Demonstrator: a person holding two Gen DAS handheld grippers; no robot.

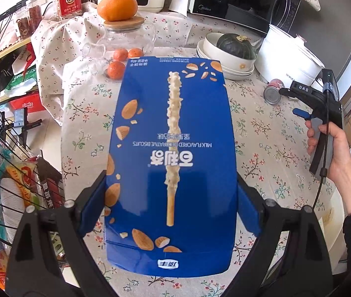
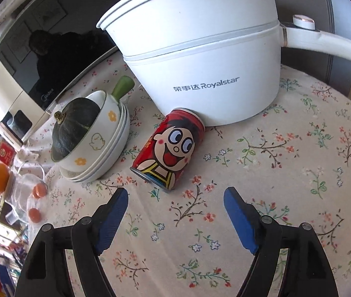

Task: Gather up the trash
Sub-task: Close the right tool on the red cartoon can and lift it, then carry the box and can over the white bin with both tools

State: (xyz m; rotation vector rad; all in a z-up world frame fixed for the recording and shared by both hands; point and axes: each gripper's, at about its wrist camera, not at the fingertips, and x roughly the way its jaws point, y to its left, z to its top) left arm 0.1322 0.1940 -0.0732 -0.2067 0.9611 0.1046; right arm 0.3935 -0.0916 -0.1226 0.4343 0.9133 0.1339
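Left wrist view, gripper: the left gripper (image 1: 171,205) is clamped on a blue biscuit box (image 1: 171,153), one blue pad pressed to each long side.
Left wrist view, box: it is a flat carton printed with a long biscuit stick and almonds, held above the floral tablecloth (image 1: 262,133) and stretching away from the camera.
Left wrist view, right side: a person's hand (image 1: 334,148) holds the right gripper (image 1: 291,101) by its handle; one black finger and a blue pad show, pointing toward a can (image 1: 273,91) lying on the cloth.
Left wrist view, far table: a large orange (image 1: 117,5) sits on the wooden lid of a glass jar (image 1: 128,37); small oranges (image 1: 121,61) lie beyond the box's far end.
Left wrist view, back: a stack of white bowls (image 1: 225,57) holds a dark green squash (image 1: 234,45); a white pot (image 1: 291,57) and a black microwave (image 1: 239,0) stand behind.

Right wrist view, gripper: the right gripper (image 2: 175,210) has its jaws spread apart with nothing between them, above bare cloth.
Right wrist view, can: the red can (image 2: 169,148) with a cartoon face lies on its side just ahead of the fingertips, its far end touching the white pot (image 2: 200,74).
Right wrist view, left of can: the bowls (image 2: 101,148) with the squash (image 2: 73,128) sit nearby, tilted in this view.
Right wrist view, back: the microwave (image 2: 39,57) door reflects a dark figure.
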